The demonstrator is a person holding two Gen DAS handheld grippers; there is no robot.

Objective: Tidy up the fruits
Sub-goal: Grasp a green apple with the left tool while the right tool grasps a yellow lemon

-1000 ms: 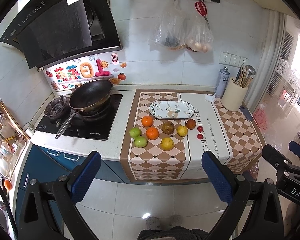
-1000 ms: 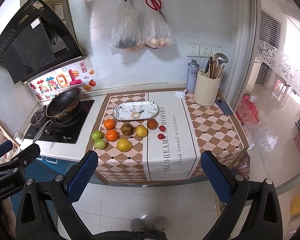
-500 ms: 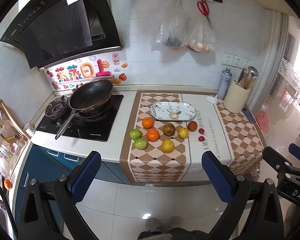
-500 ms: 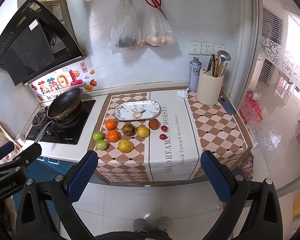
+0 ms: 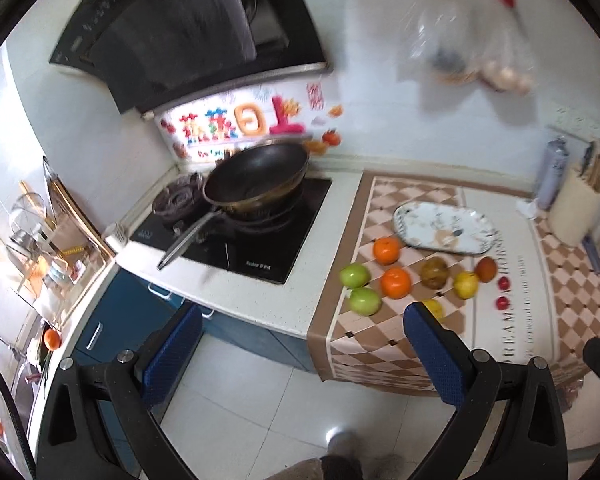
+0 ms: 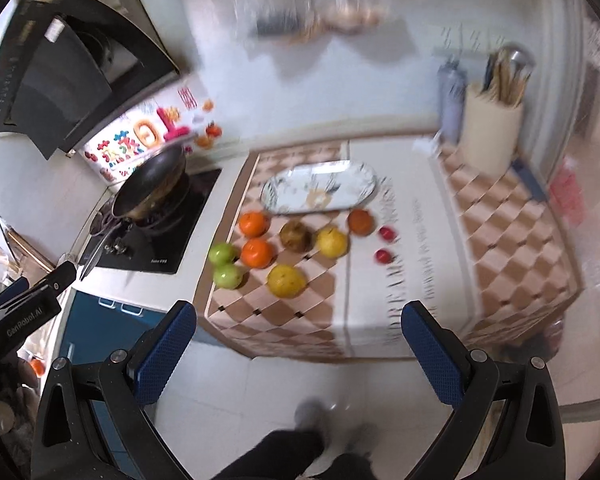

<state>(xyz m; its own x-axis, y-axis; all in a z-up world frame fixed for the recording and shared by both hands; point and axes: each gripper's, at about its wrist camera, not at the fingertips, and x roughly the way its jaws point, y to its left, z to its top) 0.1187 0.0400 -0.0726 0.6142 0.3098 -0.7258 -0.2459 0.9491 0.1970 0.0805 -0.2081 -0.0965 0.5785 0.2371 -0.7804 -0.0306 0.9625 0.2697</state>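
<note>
We find both claws spread wide and empty: the left gripper and the right gripper hang over the floor, short of the counter. The fruits lie loose on the brown checkered cloth, just in front of the oval patterned white plate: two round orange fruits, two green apples, yellow fruits. The plate holds no fruit.

Fruits on the mat, seemingly just before the plate
</note>
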